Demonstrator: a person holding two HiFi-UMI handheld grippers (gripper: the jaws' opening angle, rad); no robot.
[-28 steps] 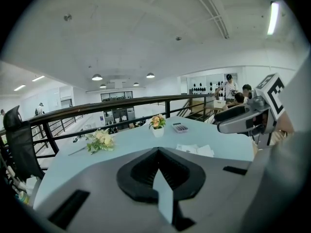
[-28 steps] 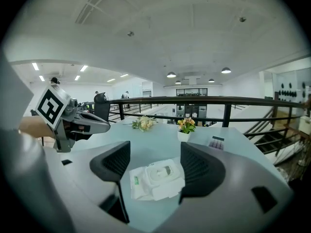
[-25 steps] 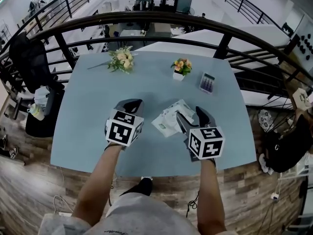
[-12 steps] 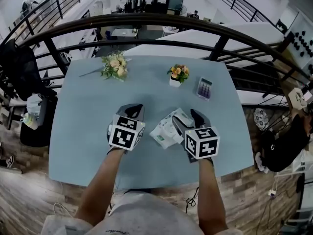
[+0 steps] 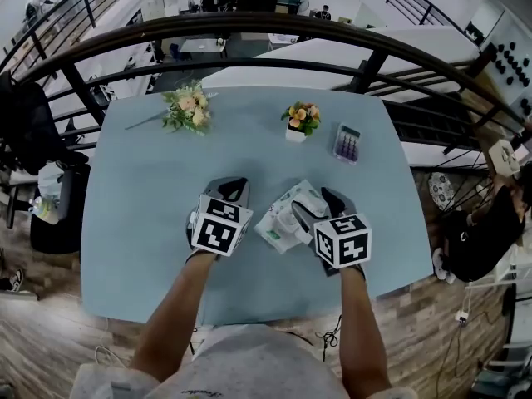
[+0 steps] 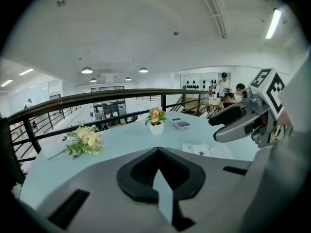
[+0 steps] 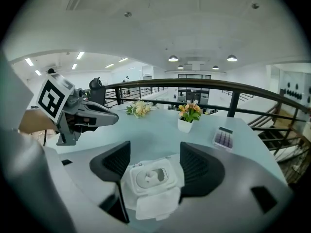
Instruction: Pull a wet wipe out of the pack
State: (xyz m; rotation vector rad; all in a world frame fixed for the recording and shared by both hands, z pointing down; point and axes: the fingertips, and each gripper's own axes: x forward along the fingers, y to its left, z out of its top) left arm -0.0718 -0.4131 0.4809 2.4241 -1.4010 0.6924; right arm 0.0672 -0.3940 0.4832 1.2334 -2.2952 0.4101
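Note:
The white wet wipe pack (image 5: 281, 220) lies flat on the pale blue table (image 5: 141, 198). In the right gripper view the pack (image 7: 151, 181) has its lid flipped open toward me, and a bit of wipe shows in the oval opening. My right gripper (image 7: 155, 148) is open, one jaw on each side of the pack and neither clearly touching it; in the head view the right gripper (image 5: 313, 200) covers the pack's right end. My left gripper (image 5: 234, 183) is left of the pack, shut on nothing, and its jaws (image 6: 158, 152) meet at the tip.
A small pot of flowers (image 5: 299, 120), a loose bouquet (image 5: 187, 109) and a calculator (image 5: 347, 142) sit at the far side of the table. A dark railing (image 5: 274, 25) curves behind it. The table's near edge (image 5: 249, 302) runs just under my forearms.
Both grippers have edged inward toward the pack, and the right one now sits more squarely over it. The pack has not moved.

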